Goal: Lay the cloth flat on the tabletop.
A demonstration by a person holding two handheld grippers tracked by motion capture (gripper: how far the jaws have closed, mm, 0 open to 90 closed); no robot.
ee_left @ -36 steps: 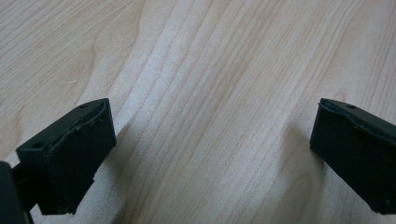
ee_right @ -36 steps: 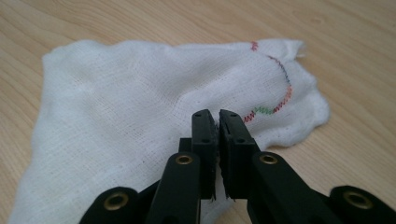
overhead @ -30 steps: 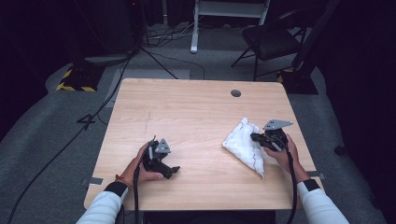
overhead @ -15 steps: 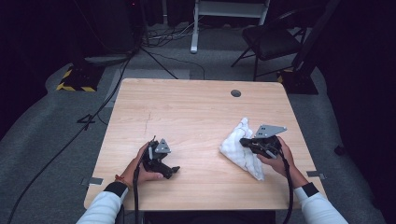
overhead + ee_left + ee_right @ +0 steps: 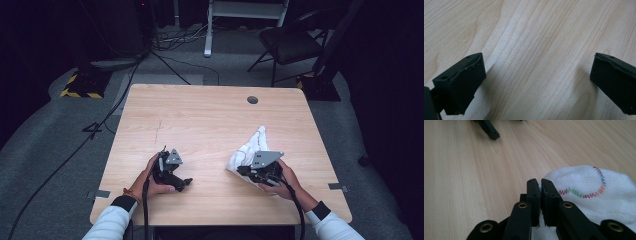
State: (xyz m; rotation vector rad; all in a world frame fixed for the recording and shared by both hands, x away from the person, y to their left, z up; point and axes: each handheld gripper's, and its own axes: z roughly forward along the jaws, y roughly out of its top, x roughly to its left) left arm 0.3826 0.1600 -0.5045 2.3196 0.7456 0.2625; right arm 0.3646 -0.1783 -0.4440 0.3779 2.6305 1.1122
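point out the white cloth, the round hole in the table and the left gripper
white cloth (image 5: 252, 146), high view, its upper folds
round hole (image 5: 252, 100), high view, its centre
left gripper (image 5: 186, 182), high view, its jaw tips

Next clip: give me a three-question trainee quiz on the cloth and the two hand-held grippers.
1. True or false: the left hand-held gripper has its jaws wide apart over bare table.
2. What does the right hand-held gripper have between its jaws? A) a cable B) white cloth C) nothing
3. Fill in: the cloth's stitched edge is ___-coloured.

Key: 1 true; 2 B, apparently a thin pinch of it; 3 multi.
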